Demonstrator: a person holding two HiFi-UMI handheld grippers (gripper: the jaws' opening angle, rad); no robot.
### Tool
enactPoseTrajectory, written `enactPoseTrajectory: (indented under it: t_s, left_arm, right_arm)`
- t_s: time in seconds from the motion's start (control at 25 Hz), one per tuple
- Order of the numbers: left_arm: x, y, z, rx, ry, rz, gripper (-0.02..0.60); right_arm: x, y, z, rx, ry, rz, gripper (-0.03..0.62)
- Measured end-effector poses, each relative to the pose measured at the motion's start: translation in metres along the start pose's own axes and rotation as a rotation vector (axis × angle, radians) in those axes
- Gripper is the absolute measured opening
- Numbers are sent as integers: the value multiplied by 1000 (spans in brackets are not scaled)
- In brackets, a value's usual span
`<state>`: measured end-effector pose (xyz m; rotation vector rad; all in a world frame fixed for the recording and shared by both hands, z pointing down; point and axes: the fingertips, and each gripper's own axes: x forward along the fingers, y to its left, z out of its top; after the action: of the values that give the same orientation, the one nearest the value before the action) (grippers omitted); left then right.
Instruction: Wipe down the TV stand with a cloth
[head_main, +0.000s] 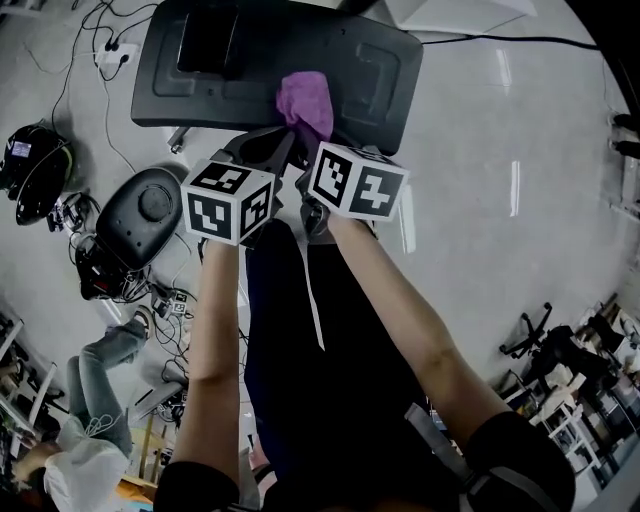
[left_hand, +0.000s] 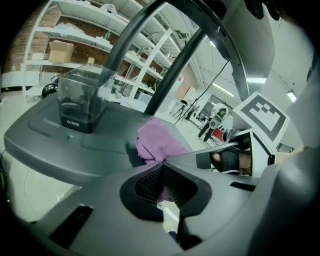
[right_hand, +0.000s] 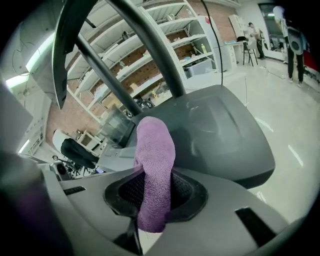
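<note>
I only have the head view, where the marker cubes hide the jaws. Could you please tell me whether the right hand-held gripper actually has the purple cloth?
Observer: Yes. In the right gripper view, the right hand-held gripper is shut on the purple cloth, which sticks out past its jaws towards the TV stand base.
Operator: Thank you. And the left one?
Observer: The left hand-held gripper is shut too, with a sliver of the same cloth between its pads. The rest is bunched just beyond its tips.
Operator: Is anything standing on the base?
Observer: The left gripper view shows a dark box-shaped socket on it, with two slanted poles rising behind.
</note>
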<state>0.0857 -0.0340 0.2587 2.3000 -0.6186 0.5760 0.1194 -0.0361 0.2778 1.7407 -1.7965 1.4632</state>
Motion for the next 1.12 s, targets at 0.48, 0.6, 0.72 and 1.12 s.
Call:
enactPoseTrajectory:
  t_s: [0.48, 0.6, 0.72, 1.12]
  left_arm:
    - [55, -67, -6, 38, 27, -49, 5]
    - [67, -81, -6, 45, 30, -57, 5]
    - [80, -98, -6, 59, 37, -65, 5]
    - [109, -134, -12, 102, 61, -62, 5]
  right_arm:
    - [-40, -77, 6, 34, -18, -40, 95]
    - [-49, -94, 8, 36, -19, -47, 95]
    - [-59, -112, 10, 43, -23, -55, 95]
    - [-83, -151, 15, 51, -30, -55, 95]
